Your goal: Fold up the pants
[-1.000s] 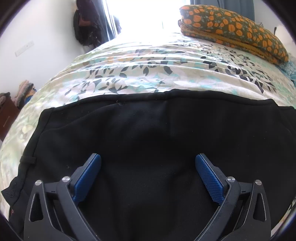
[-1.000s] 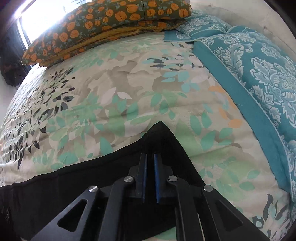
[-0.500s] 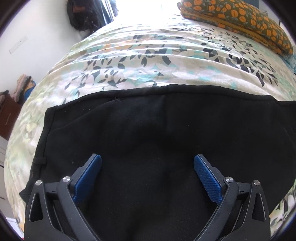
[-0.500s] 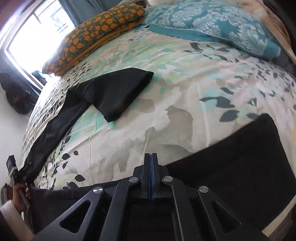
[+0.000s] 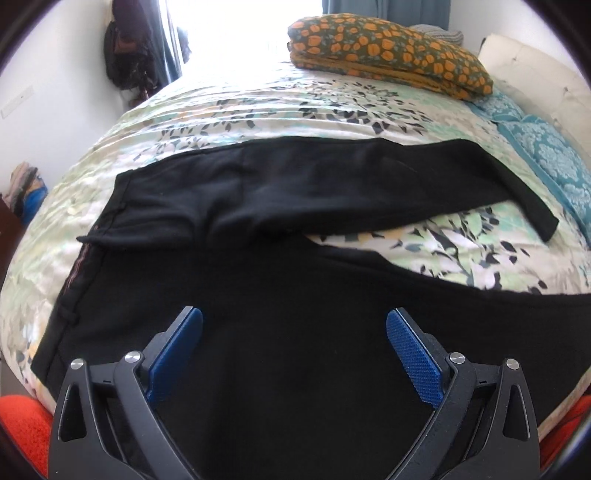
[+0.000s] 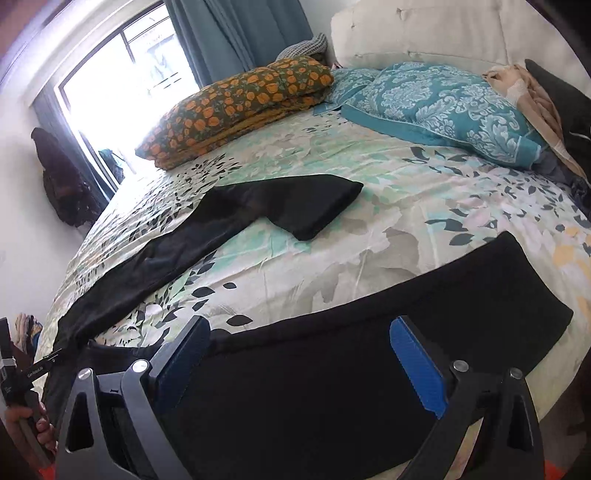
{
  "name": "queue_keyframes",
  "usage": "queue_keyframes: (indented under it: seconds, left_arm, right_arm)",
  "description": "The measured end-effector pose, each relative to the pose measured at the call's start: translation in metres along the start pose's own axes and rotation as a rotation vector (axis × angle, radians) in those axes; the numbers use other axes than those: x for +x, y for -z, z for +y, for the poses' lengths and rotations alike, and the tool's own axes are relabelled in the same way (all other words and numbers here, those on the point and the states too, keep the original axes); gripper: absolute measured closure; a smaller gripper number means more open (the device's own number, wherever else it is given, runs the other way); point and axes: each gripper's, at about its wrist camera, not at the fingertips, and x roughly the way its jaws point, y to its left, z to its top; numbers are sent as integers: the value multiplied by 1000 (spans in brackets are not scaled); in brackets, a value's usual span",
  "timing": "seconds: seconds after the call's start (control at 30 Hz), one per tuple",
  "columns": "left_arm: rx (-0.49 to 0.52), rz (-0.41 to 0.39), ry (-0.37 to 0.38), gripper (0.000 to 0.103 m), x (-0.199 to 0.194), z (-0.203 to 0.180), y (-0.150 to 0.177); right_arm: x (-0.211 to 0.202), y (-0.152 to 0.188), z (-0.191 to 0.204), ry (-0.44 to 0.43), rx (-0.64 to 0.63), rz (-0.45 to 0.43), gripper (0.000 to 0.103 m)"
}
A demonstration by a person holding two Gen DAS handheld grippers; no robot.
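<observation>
Black pants (image 5: 295,192) lie spread on a bed with a leaf-print bedspread (image 5: 258,107), the two legs parted in a V. In the left wrist view the waistband runs down the 9 o'clock side, the far leg reaches toward 2 o'clock with its cuff (image 5: 543,225) turned over, and the near leg runs out toward 3 o'clock. The left gripper (image 5: 295,350) hangs over the seat of the pants with its blue pads (image 5: 413,358) wide apart, holding nothing. In the right wrist view the right gripper (image 6: 299,358) is also spread wide and empty, above the near leg (image 6: 369,350), whose cuff ends at 3 o'clock; the far leg (image 6: 288,206) lies toward 11 o'clock. An orange-flowered folded quilt (image 6: 236,107) and a teal patterned pillow (image 6: 443,107) sit at the head of the bed near 12 o'clock, beside a cream headboard (image 6: 424,33).
</observation>
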Motion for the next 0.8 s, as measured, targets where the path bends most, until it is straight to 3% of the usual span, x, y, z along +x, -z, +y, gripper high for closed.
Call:
queue_keyframes:
  seconds: [0.13, 0.33, 0.5, 0.57, 0.7, 0.8]
  left_arm:
    - [13, 35, 17, 2, -11, -8, 9]
    - [-16, -55, 44, 2, -47, -9, -2]
    - [44, -26, 33, 2, -39, -25, 5]
    - [41, -11, 45, 2, -36, -26, 10]
    - [41, -15, 40, 2, -36, -24, 13]
    - [27, -19, 40, 2, -34, -19, 13]
  right_arm:
    - [6, -5, 9, 46, -85, -70, 5]
    - [3, -8, 5, 28, -60, -82, 5]
    - [4, -9, -3, 24, -28, -77, 5]
    - [3, -11, -16, 22, 21, -74, 5]
    - [0, -11, -68, 14, 251, -81, 5]
    - [9, -13, -79, -24, 295, -12, 5]
